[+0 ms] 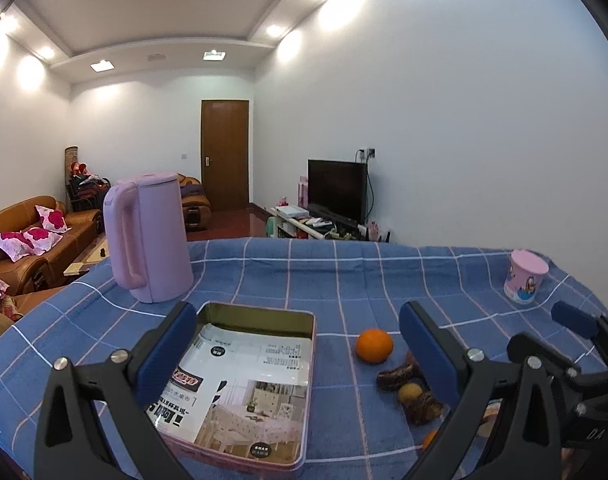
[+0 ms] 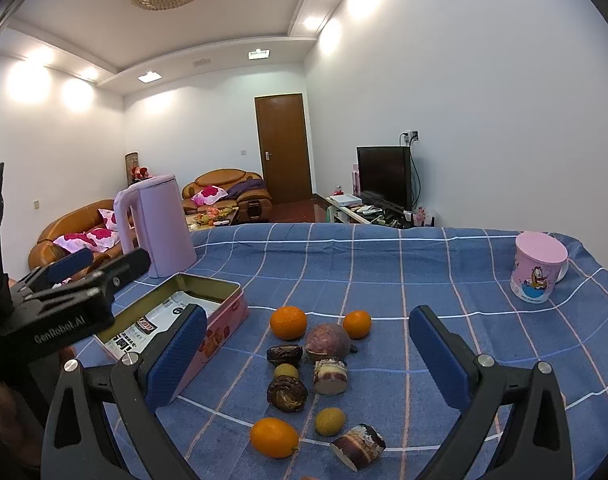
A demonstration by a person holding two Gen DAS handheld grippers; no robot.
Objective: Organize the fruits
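Evidently we have not begun | pink tin (image 2: 208, 300) holds only a leaflet | oranges (image 2: 288, 322), dates and other fruits lie loose on the tabletop (image 2: 423, 264) beside it | left gripper (image 1: 298, 344) and right gripper (image 2: 307, 354) fingers spread wide, empty.

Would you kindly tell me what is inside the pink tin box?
Inside the pink tin box lies only a printed paper sheet; no fruit. The tin's floor beneath the sheet is covered.
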